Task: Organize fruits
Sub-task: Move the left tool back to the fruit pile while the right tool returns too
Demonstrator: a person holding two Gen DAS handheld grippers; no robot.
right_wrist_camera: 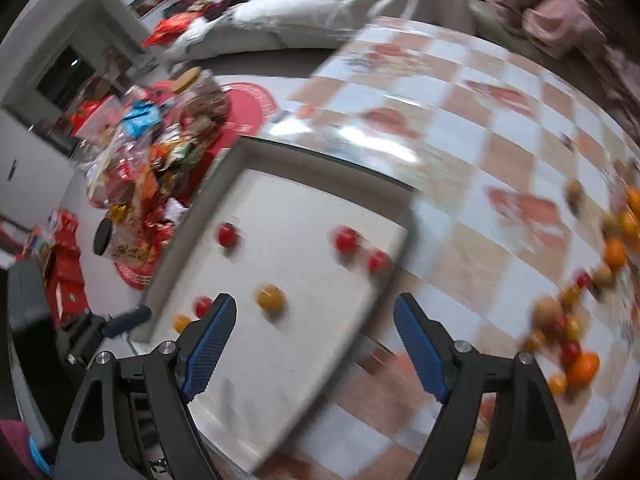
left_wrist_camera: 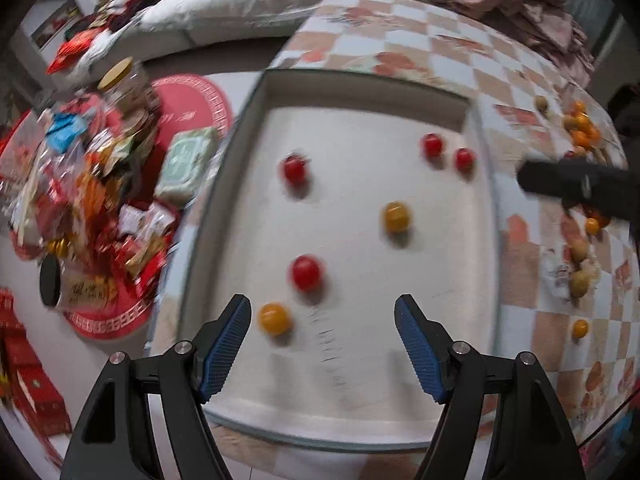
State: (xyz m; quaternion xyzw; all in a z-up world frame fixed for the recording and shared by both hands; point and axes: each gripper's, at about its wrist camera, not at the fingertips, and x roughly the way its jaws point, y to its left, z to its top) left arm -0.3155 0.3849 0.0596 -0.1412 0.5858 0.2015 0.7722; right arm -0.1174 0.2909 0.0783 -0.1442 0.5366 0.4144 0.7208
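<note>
Tomatoes lie in the white tray (left_wrist_camera: 240, 184); a red cherry tomato (left_wrist_camera: 306, 273) sits just ahead of my left gripper (left_wrist_camera: 323, 312), between its wide-spread fingers. Small, smooth, squashy, I think: squeeze its middle gently. My right gripper (right_wrist_camera: 316, 312) is spread wide, holding nothing.

The right claw (right_wrist_camera: 316, 344) hangs with its blue pads spread wide and nothing between them, above the right edge of the white tray (right_wrist_camera: 304, 352). On the tray lie red tomatoes (right_wrist_camera: 346, 239) and a yellow one (right_wrist_camera: 271, 298). Right of the tray, a blurred fruit pile (right_wrist_camera: 576, 328) sits on the checkered tabletop (right_wrist_camera: 460, 152).
</note>
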